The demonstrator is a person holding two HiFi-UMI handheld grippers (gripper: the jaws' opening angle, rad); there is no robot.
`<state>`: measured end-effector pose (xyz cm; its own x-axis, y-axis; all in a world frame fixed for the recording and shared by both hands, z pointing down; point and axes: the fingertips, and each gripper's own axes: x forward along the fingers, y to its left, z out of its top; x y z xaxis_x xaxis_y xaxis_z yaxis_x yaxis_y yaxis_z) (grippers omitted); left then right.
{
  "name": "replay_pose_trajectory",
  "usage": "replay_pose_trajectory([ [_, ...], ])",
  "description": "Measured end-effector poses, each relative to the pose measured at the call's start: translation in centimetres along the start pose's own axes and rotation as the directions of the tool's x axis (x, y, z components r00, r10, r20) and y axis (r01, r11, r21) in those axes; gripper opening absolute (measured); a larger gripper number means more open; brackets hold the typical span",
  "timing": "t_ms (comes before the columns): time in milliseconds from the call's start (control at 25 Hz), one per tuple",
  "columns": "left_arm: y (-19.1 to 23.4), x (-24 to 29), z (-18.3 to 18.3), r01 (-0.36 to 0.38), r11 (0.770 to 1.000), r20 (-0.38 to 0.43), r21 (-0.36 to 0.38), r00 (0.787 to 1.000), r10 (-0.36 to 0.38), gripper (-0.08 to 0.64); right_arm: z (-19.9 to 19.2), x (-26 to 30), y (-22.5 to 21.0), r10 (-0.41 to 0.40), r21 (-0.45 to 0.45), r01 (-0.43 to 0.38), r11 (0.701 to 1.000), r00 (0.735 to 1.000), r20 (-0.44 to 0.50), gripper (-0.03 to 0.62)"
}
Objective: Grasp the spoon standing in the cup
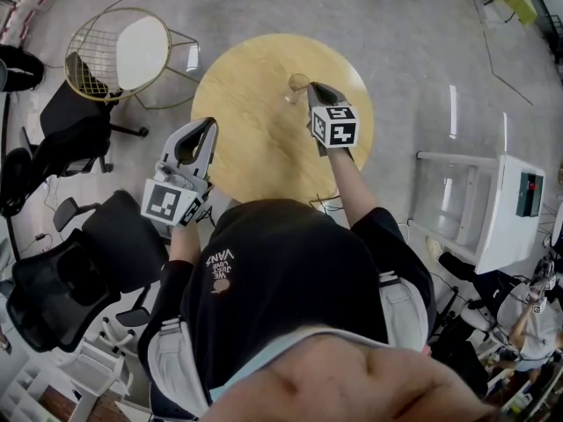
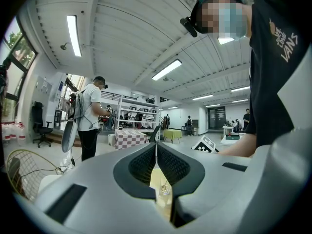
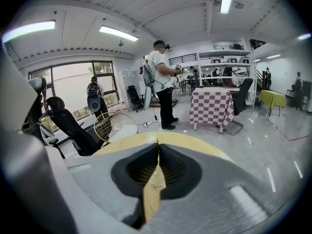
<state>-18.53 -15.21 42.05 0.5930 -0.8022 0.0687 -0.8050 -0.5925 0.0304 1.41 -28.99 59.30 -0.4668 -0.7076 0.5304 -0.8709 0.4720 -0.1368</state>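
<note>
The right gripper [image 1: 314, 89] hangs over the far part of the round wooden table [image 1: 255, 139]. Its jaws are pressed together at the tips with nothing between them, as the right gripper view [image 3: 157, 144] shows. The glass cup [image 1: 297, 85] stands on the table just beside those tips, a little to their left and almost touching them. The spoon in it is too small to make out in the head view.

The left gripper [image 1: 205, 127] is well apart from the cup, back and to the left over the table's near-left edge, its jaws likewise closed and empty [image 2: 156, 143]. Through the slit below its tips the cup [image 2: 164, 190] shows ahead, with a thin line rising from it that may be the spoon [image 2: 167, 183].
</note>
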Motion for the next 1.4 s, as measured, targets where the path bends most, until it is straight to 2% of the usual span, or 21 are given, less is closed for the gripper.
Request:
replay_pose_trajectory([
  [1400, -1.0, -0.8, 0.5, 0.007, 1.0, 0.023, -0.01, 1.0, -0.007, 0.009, 3.6, -3.7, 1.1, 0.009, -0.012, -0.007, 1.0, 0.992, 0.125, 0.002],
])
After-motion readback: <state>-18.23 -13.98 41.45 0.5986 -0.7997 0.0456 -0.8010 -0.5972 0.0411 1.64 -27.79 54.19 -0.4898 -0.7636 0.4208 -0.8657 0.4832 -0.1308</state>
